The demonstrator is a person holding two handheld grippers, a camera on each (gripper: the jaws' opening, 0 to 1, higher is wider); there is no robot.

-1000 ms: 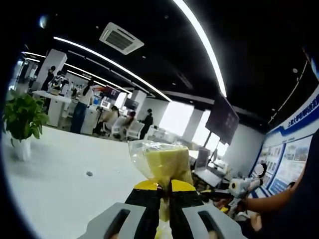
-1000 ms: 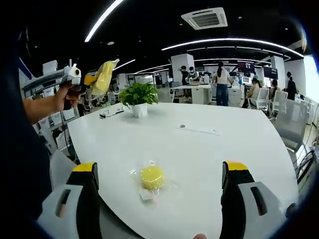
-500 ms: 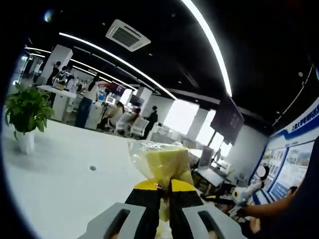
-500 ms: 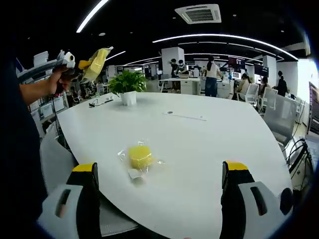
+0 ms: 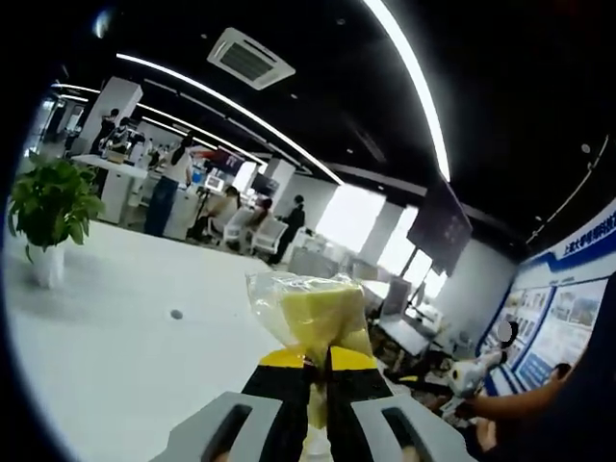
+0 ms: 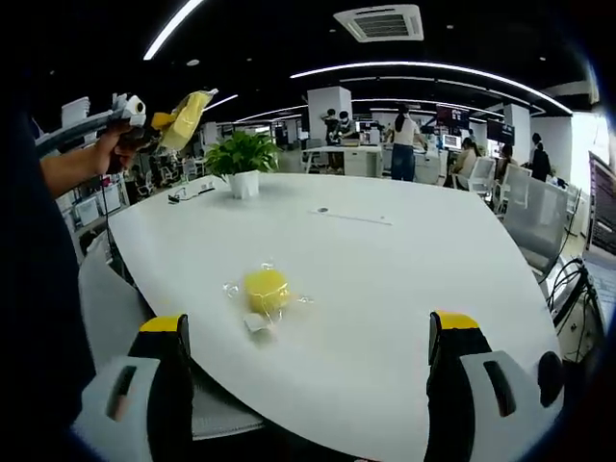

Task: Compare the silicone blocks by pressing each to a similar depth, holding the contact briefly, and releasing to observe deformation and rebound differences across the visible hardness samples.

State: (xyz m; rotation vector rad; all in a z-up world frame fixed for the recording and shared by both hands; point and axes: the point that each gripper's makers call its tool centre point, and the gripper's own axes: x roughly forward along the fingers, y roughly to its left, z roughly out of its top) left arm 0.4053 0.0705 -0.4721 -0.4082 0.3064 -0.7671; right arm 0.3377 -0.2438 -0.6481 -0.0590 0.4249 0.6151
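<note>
You face a wide white table (image 6: 404, 279) stretching beyond your jaws, a potted plant (image 6: 243, 156) at its far end, office chairs (image 6: 527, 207) to the right, long ceiling light strips (image 6: 433, 69) and an air vent (image 6: 376, 21) overhead.

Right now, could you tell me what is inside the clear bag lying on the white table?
The clear bag on the white table holds a yellow silicone block. A small white piece, perhaps a label, sits at its near edge; the block's underside is hidden.

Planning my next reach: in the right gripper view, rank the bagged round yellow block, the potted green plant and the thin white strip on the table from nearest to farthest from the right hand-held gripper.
1. Bagged round yellow silicone block, near table edge, left of centre.
2. Thin white strip, mid-table.
3. Potted green plant, far left side of the table.
</note>
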